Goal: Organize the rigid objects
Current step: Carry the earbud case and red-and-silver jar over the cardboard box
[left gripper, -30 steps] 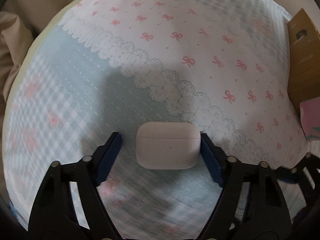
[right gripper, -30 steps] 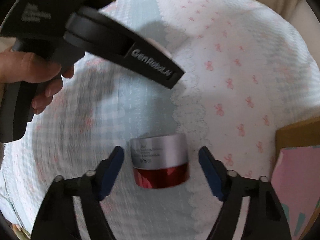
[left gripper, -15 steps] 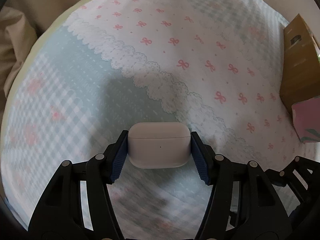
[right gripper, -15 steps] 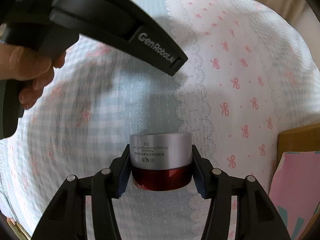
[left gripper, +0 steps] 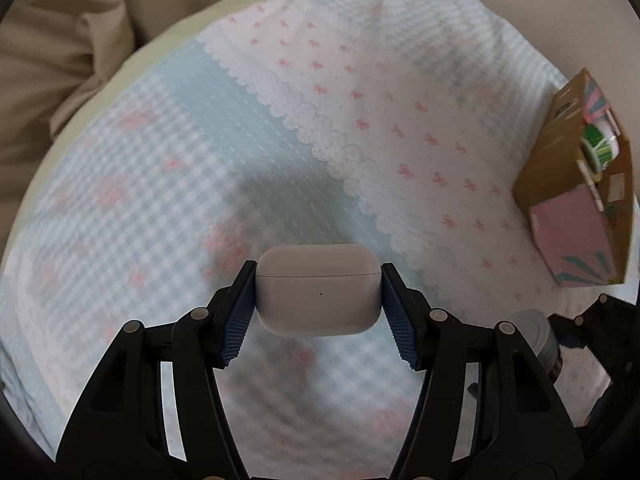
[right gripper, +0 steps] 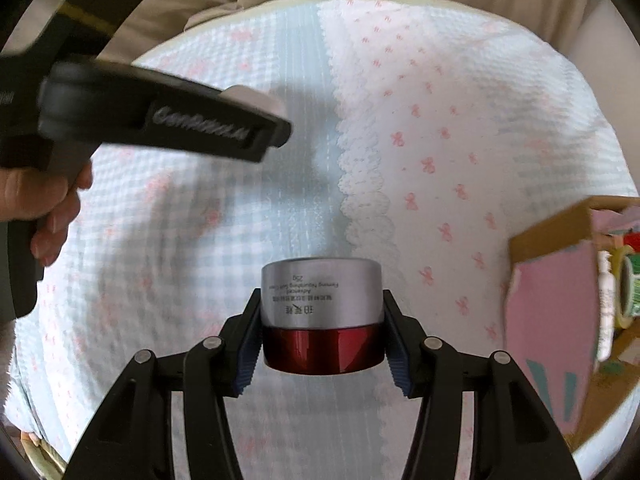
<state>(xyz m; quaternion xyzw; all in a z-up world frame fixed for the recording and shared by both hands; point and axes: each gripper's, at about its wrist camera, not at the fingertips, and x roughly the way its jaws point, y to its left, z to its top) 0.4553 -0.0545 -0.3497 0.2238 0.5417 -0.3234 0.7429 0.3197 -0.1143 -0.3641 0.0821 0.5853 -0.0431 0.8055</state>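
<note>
My left tool (left gripper: 318, 296) is clamped on the white earbud case (left gripper: 318, 288), its blue pads (left gripper: 240, 312) pressed against both short ends. The case sits level between the fingers with its lid seam horizontal and a small dot on the face below it. Under it lies the cloth (left gripper: 200, 160), pale blue gingham on one side and white with pink bows on the other, the two parts joined by a scalloped lace edge. How far the case stands off the cloth I cannot tell.

My right tool (right gripper: 322, 320) grips the jar (right gripper: 320, 316), pads on both sides of it. The jar is upside down: its silver band with inverted print is toward the far side and its glossy red part is nearer me.

In the right wrist view my left tool (right gripper: 160, 124) reaches in from the upper left over the cloth (right gripper: 460, 120), with my left hand (right gripper: 36, 200) wrapped round its handle. A bit of the white case (right gripper: 256, 98) shows past its tip.

The box (left gripper: 576, 188) stands at the right edge of the cloth, brown cardboard with a pink panel facing me. In the right wrist view the box (right gripper: 548, 312) is just right of the jar, apart from it, and rolls of tape (right gripper: 624, 292) and a white tube (right gripper: 606, 308) show inside.

In the left wrist view the jar (left gripper: 538, 332) peeks out at lower right.
</note>
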